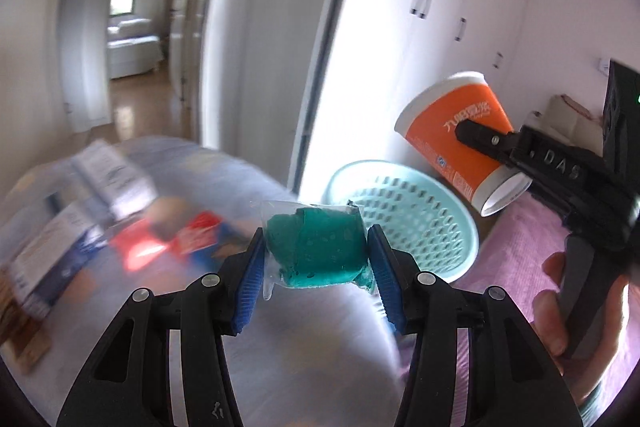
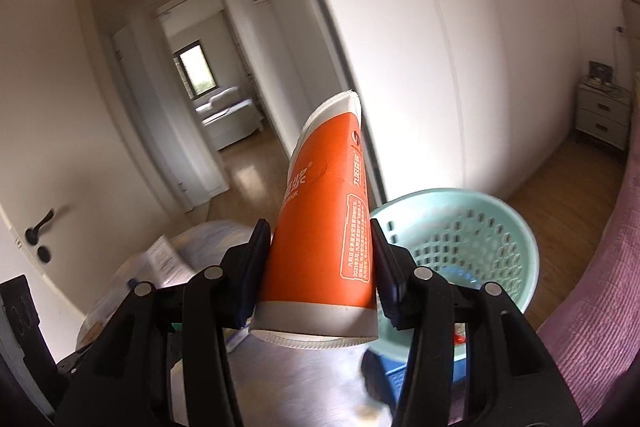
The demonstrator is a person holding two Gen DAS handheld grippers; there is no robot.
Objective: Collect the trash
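- left gripper clamped on a clear packet of green stuff, held near and left of the pale green basket
- right gripper squeezes an orange paper cup; the basket sits just right, on the wooden floor

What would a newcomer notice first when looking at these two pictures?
The orange cup stands out most: the right tool clamps it tilted in the air, close to the basket. Next comes the green packet, pinched in the left tool in front of the same pale blue basket. To the left of that tool, blurred boxes lie on a light surface.
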